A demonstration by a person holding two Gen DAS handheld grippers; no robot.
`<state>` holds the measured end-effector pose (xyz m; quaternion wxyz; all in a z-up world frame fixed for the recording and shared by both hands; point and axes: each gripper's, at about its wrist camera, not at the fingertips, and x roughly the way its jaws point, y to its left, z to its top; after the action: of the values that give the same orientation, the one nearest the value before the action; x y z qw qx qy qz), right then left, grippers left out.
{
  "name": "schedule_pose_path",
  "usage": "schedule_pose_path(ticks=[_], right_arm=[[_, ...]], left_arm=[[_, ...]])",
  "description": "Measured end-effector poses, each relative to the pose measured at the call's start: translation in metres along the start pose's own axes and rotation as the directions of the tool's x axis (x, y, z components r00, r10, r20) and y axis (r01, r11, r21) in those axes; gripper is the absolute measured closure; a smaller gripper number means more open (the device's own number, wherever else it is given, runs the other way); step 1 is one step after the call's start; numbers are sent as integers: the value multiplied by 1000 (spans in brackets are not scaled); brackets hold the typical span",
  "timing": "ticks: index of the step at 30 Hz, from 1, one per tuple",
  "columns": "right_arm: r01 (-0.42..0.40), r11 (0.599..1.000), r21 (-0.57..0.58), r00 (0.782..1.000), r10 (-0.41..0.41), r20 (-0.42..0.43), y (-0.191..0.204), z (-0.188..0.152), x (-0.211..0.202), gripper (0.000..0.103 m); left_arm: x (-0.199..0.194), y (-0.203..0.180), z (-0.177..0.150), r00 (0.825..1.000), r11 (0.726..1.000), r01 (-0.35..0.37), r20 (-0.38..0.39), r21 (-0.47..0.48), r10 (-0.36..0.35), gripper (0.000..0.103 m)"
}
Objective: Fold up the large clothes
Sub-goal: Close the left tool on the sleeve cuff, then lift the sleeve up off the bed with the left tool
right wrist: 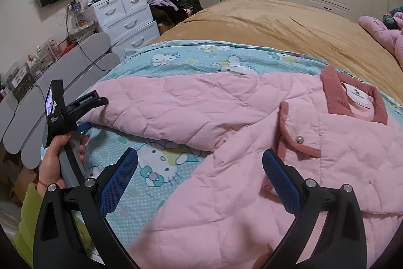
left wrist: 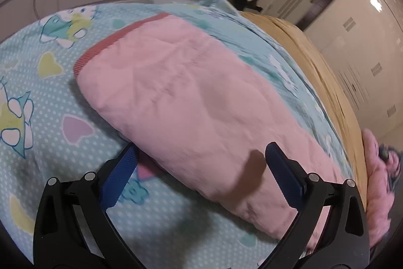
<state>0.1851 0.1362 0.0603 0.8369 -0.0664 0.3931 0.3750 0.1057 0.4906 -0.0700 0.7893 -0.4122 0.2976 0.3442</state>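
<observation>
Left wrist: the left gripper (left wrist: 201, 160) is held wide apart over the pink quilted jacket's (left wrist: 181, 92) sleeve (blurred) on the patterned bedspread (left wrist: 50, 105). Right wrist: the right gripper (right wrist: 200, 165), likewise spread and empty, is held above the jacket's body.

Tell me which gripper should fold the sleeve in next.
Left, probably. The left gripper sits open right at the sleeve cuff end, while the right gripper hovers open over the jacket body.
</observation>
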Motion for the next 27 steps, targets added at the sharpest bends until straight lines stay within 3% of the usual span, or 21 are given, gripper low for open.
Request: schedule_pose_path(ticks=[6,7,8,10,13,16,21,27], right_arm=[[5,1000,16,1000,-5,-2,-8,2,1,4],[0,1000,10,1000,0,-1,-7,2,1,4],[-5,1000,4,1000,5,-1,-5,2,0,4],[-14,1000,-7,1000,14,1,-2,2,-2,4],[-22,1000,-16,1000,22,4,1,1,-5,4],[-30,999,-14,1000,30,5,1,0,-9,4],[-24,1000,-7,1000,24,14,-7,-2,-24,4],[13,1000,6,999,-13,44,-26,-4,-54,4]], left_arm=[[8,12,13,999,997,40,29,-62,-38,9],[8,12,14,998,997,45,38,-64,-43,14],[9,12,15,998,997,49,42,-62,-47,21],[6,12,16,998,998,33,63,-59,-29,51],[-6,16,22,992,995,70,113,-68,-62,85],[-27,11,27,978,989,141,160,-43,-133,90],[-70,-11,23,949,979,197,242,44,-202,91],[-130,-46,19,901,957,246,326,157,-285,91]])
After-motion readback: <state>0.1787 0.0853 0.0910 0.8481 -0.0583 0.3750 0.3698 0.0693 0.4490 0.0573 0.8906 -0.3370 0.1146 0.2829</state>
